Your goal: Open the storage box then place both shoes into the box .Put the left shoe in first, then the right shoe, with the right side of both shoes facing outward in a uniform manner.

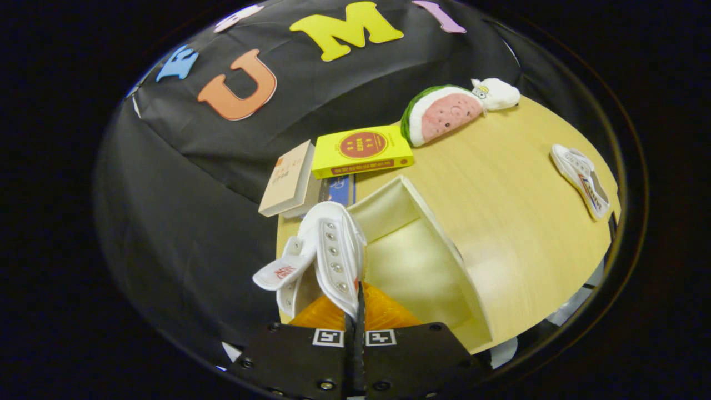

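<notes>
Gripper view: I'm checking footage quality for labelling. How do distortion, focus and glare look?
Gripper view: strong fisheye bending curves the table edge and tilts the scene; the held shoe in the shut gripper and the open box are reasonably sharp; the far shoe is small and softer; mild glare on the box's inner wall; no motion blur.

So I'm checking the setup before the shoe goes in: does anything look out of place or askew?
Nothing looks damaged or spilled. The second shoe lies on its side far across the table, apart from the open storage box. The tool is shut on the first shoe, held beside the box opening.
</notes>
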Demonstrator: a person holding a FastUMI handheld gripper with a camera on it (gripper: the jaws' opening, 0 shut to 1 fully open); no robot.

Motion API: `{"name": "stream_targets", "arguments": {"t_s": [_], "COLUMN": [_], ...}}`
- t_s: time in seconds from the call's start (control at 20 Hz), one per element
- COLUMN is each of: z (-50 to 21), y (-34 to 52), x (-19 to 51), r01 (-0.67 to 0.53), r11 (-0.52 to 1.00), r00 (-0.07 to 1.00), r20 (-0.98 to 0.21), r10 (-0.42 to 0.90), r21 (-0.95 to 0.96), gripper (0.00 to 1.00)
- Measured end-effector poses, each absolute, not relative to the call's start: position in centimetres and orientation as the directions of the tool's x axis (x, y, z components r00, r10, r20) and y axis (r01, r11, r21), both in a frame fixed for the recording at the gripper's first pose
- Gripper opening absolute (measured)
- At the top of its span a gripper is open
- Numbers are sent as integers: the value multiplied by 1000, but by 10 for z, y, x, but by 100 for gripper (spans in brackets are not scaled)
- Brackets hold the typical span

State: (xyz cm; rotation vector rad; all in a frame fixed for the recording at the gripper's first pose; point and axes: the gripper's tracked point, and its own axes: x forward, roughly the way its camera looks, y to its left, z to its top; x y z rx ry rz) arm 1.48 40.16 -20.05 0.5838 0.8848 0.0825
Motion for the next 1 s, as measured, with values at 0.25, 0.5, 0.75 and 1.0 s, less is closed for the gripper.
{"name": "stream_targets", "arguments": {"t_s": [0.25,0.5,0.75,1.0], "z": [-221,-245,-263,-273], "y": [408,413,419,437], "x": [17,20,23,20], "r01": [232,265,237,196], "r11": [820,820,852,852], "r00": [632,626,635,589], "r20": [-722,-737,-738,-753], "r10": [282,254,228,293], "r21": [523,507,468,485], "gripper": [0,0,0,52]}}
